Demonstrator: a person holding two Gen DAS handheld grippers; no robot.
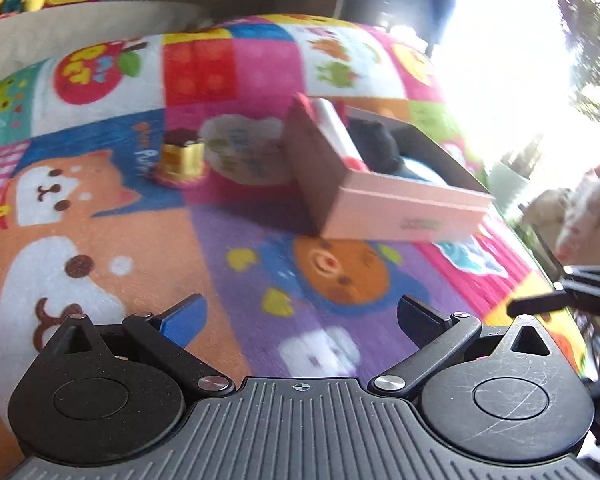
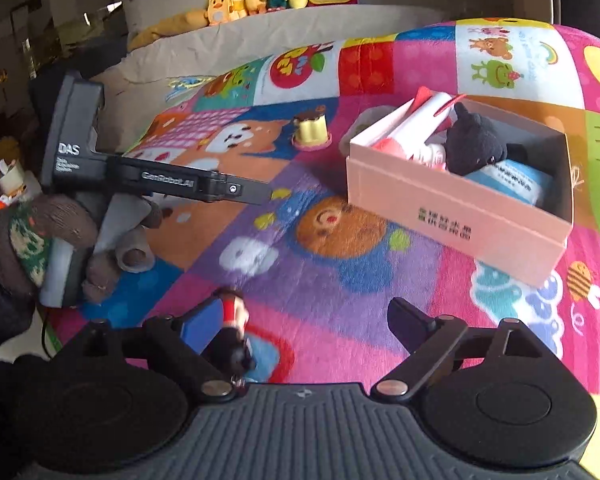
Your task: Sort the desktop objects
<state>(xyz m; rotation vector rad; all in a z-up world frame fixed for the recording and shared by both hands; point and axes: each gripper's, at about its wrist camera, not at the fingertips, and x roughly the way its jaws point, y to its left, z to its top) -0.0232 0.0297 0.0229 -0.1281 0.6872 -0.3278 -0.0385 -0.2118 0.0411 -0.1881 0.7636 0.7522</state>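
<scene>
Both grippers, left and right, fingers spread, empty. Figurine beside my right finger; could tip.

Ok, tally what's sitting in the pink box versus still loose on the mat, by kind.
In the pink box:
Black plush toy: 1
Blue-and-white pack: 1
Red-and-white items: cannot tell apart, at least 1

Loose on the mat:
Pudding toy: 1
White heart-shaped item: 1
Small figure by the right gripper: 1

Total: at least 6
</scene>
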